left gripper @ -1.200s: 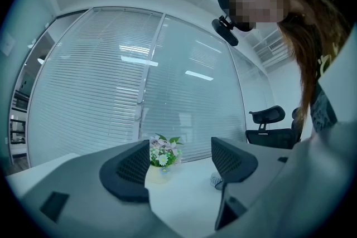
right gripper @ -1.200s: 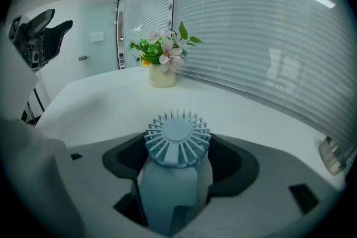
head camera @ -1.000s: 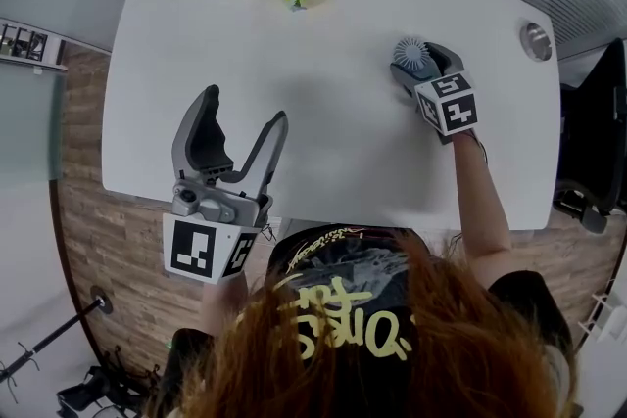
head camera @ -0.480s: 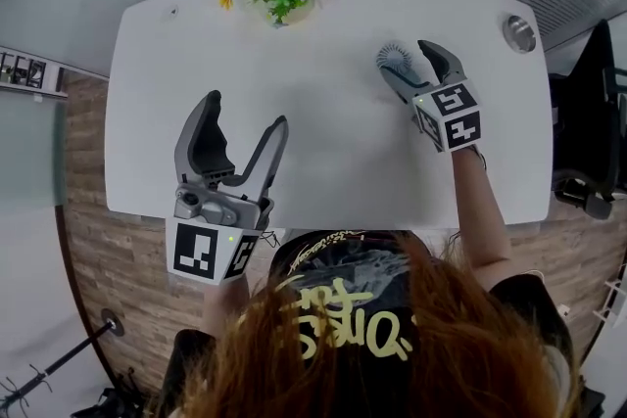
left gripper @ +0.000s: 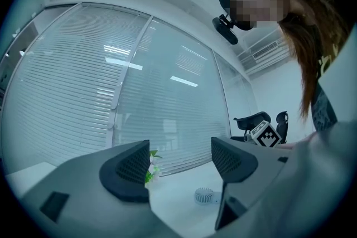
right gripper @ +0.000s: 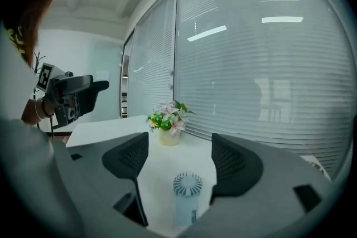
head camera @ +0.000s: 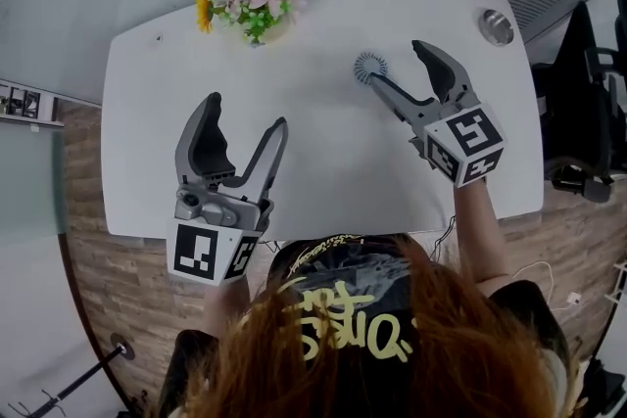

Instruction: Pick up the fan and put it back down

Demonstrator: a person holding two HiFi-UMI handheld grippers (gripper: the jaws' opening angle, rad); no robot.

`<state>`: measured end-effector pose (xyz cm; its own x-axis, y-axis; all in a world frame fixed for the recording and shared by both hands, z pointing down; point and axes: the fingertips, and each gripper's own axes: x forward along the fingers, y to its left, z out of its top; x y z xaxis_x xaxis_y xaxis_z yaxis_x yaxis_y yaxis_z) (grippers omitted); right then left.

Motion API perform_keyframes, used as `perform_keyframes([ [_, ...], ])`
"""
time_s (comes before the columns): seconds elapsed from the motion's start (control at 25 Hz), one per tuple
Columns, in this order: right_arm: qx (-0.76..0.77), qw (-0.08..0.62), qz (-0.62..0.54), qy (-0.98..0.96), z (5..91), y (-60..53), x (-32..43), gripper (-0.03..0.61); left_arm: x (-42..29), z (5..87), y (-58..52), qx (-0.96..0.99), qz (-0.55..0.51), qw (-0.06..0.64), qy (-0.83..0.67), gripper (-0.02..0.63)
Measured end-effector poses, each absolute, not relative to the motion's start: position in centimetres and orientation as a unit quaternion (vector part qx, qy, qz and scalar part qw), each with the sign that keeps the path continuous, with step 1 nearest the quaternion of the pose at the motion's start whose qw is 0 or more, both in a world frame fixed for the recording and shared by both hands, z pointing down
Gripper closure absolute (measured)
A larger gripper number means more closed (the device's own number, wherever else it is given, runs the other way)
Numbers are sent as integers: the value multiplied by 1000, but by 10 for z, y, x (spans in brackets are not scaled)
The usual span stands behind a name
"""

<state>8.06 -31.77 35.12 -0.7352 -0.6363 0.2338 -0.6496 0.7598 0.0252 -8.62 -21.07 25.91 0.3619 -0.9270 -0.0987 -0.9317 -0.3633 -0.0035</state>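
A small pale-blue hand fan (head camera: pixel 370 67) rests on the white table (head camera: pixel 313 162), its round grille showing. My right gripper (head camera: pixel 394 64) hangs open above the table just on the near side of the fan, touching nothing; its left finger hides the fan's handle in the head view. In the right gripper view the fan (right gripper: pixel 187 191) shows low between the spread jaws of the right gripper (right gripper: pixel 179 161), beyond them. My left gripper (head camera: pixel 246 113) is open and empty over the table's near left. From the left gripper (left gripper: pixel 181 161) the fan (left gripper: pixel 204 195) looks far off.
A pot of pink and yellow flowers (head camera: pixel 243 3) stands at the table's far edge. A round metal cable port (head camera: pixel 496 26) sits in the far right corner. A black office chair (head camera: pixel 578 113) stands off the right side. Window blinds run behind the table.
My right gripper has lifted up and away from the fan, which stays on the table. Its jaws stay spread. The left gripper has hardly shifted.
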Motion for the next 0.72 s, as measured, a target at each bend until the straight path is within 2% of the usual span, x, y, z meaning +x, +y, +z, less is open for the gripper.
perform_keyframes([
  [0.44, 364, 36, -10, -931, 294, -287, 104, 242, -69, 248, -215, -837, 46, 42, 544, 273],
  [0.72, 376, 22, -7, -926, 292, -285, 116, 242, -65, 246, -217, -839, 48, 42, 540, 273],
])
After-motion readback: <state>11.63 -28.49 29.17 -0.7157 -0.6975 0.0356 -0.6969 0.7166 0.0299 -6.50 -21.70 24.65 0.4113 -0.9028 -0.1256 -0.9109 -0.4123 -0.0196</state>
